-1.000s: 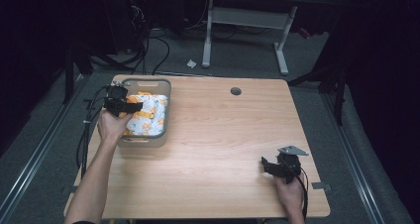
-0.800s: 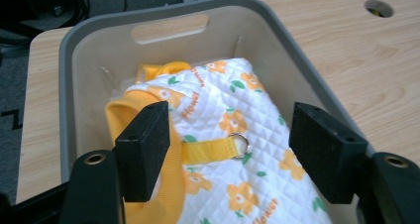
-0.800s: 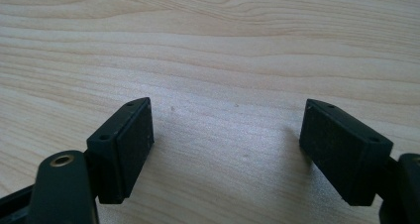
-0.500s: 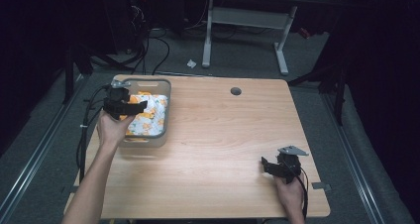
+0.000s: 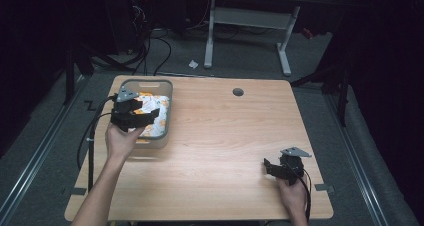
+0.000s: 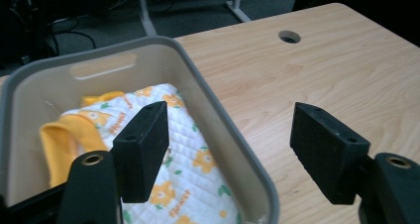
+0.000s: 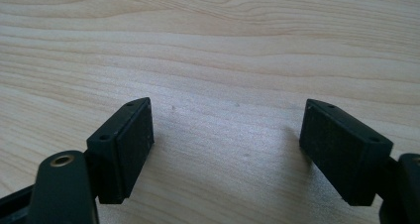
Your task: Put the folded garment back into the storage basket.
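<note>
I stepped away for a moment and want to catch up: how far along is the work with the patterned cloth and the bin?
Looks done: the folded patterned cloth lies inside the grey bin. In hand: nothing; the left claw hangs open above the bin's near rim with nothing between its jaws, and the right claw rests open over bare table. Left: judging from the high view, perhaps little, since nothing else lies on the table.

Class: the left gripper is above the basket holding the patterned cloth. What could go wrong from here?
1. The left gripper is open and straddles the basket wall, so lowering it could strike the rim.
2. The cloth lies folded, so the fingers may pinch only one layer.
3. A pull on the cloth might drag the basket across the table.
</note>
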The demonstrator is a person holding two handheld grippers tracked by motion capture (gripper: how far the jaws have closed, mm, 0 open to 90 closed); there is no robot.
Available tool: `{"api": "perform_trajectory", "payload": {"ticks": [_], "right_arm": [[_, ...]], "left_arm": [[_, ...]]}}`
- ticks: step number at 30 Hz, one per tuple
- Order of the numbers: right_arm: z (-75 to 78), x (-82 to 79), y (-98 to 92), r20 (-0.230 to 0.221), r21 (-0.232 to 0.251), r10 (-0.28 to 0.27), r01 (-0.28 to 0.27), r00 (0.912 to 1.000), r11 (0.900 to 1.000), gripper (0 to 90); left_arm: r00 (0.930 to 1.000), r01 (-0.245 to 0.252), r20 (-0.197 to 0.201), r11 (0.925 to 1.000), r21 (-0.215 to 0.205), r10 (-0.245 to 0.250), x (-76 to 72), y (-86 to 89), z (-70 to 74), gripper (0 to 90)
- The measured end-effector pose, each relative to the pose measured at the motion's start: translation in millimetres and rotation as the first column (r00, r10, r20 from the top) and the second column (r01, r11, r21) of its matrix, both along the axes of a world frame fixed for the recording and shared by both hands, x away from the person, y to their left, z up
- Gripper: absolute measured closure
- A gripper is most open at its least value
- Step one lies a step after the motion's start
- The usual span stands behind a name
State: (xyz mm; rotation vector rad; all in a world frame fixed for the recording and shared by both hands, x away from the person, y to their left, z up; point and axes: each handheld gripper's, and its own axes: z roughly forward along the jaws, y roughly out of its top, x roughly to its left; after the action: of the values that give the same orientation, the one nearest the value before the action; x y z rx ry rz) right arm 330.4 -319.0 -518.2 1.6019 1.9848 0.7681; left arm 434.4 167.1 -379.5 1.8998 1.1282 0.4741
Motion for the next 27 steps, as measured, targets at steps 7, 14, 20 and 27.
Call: {"api": "perform_trajectory", "payload": {"ticks": [7,14,20,27], "right_arm": [[-0.1,0.1,0.0,0.002,0.001,0.000,0.000,1.0000,1.000,21.3],[-0.2,0.3,0.0,0.003,0.000,0.003,-0.003,1.0000,1.000,21.3],[-0.2,0.2,0.1,0.002,0.001,0.001,-0.001,1.0000,1.000,21.3],[-0.2,0.2,0.2,0.002,0.001,0.001,-0.001,1.0000,1.000,21.3]], "left_arm": [[0.9983,0.050,0.031,0.9987,-0.010,-0.050,-15.5,-14.3,-0.6,31.8],[0.9958,0.081,0.045,0.9961,-0.036,-0.079,-29.8,-22.0,-5.2,31.9],[0.9949,0.086,0.055,0.9958,-0.030,-0.084,-40.8,-23.0,-11.0,31.9],[0.9951,0.078,0.062,0.9969,-0.013,-0.077,-45.9,-25.5,-19.5,31.9]]}}
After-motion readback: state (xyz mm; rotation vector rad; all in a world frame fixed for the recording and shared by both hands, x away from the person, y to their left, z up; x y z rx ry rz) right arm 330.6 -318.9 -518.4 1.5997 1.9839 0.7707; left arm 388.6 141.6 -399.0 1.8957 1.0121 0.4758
